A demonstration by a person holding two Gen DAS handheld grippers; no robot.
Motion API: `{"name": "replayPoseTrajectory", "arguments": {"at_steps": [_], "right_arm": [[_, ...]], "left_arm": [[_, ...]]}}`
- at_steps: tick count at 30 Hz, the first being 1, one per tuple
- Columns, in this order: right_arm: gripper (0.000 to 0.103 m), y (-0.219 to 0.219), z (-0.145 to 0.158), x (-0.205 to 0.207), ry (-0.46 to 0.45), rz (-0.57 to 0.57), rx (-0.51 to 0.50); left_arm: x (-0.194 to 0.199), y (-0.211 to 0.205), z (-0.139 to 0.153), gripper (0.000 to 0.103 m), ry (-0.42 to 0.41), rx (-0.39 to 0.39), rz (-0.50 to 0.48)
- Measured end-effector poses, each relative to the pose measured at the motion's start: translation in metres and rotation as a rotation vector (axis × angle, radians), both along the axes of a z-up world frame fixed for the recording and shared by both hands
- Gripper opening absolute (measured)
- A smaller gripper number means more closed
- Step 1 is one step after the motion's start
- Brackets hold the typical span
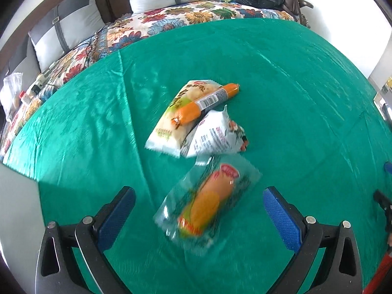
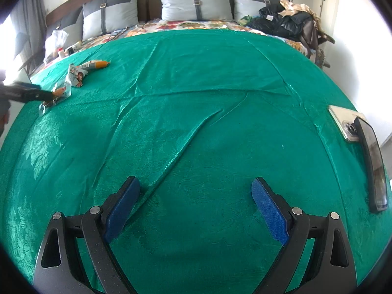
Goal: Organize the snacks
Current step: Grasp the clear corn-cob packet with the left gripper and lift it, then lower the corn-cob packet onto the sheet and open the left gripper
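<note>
Left gripper (image 1: pixel 199 201) is spread wide with a blurry clear-wrapped bun (image 1: pixel 208 205) sitting between its fingers, not touching either one. Just past it, a sausage (image 1: pixel 205 104) lies on top of a white pack (image 1: pixel 176 120) next to a small bag (image 1: pixel 215 134), all on the green cloth (image 1: pixel 294 98). Right gripper (image 2: pixel 196 191) is wide open too, over bare cloth, well apart from the snacks.

A home bedroom: a bed (image 2: pixel 196 85) under a green cover, grey pillows (image 2: pixel 196 2) against a dark headboard (image 2: pixel 147 5) (clothes and bags (image 2: pixel 286 22) heaped at one corner).
</note>
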State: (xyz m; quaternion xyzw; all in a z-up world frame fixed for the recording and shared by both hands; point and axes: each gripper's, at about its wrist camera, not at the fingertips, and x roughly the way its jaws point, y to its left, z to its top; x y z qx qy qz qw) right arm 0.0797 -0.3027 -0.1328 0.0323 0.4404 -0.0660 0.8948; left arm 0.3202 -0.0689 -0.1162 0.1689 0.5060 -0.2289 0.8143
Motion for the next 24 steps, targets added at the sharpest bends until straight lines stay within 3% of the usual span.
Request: {"name": "replayPoseTrajectory", "arguments": {"at_steps": [3, 5, 6, 7, 8, 13, 17, 20, 22, 24], "right_arm": [[0.095, 0.000, 0.000, 0.000, 0.000, 0.001, 0.001], [0.095, 0.000, 0.000, 0.000, 0.000, 0.001, 0.001], [0.095, 0.000, 0.000, 0.000, 0.000, 0.001, 0.001], [0.095, 0.000, 0.000, 0.000, 0.000, 0.001, 0.001], [0.095, 0.000, 0.000, 0.000, 0.000, 0.001, 0.001], [0.095, 0.001, 0.000, 0.000, 0.000, 0.001, 0.001], [0.095, 0.001, 0.000, 0.000, 0.000, 0.001, 0.001], [0.095, 0.001, 0.000, 0.000, 0.000, 0.001, 0.000], [0.095, 0.001, 0.000, 0.000, 0.000, 0.001, 0.001], [0.095, 0.001, 0.000, 0.000, 0.000, 0.001, 0.000]], "left_arm": [[0.006, -0.009, -0.011, 0.098, 0.039, -0.005, -0.054], [0.000, -0.008, -0.009, 0.074, 0.034, -0.046, -0.079], [-0.004, -0.007, -0.007, 0.067, 0.024, -0.048, -0.071], [-0.004, -0.004, -0.005, 0.050, 0.026, -0.052, -0.049], [-0.003, 0.001, -0.003, 0.042, 0.039, -0.056, -0.016], [-0.032, 0.031, -0.001, 0.038, 0.088, -0.120, 0.156], [-0.088, 0.060, 0.005, 0.036, 0.132, -0.186, 0.302], [-0.128, 0.082, 0.007, 0.031, 0.125, -0.211, 0.355], [-0.139, 0.095, 0.006, 0.032, 0.087, -0.211, 0.388], [-0.141, 0.102, 0.004, 0.046, 0.043, -0.217, 0.417]]}}
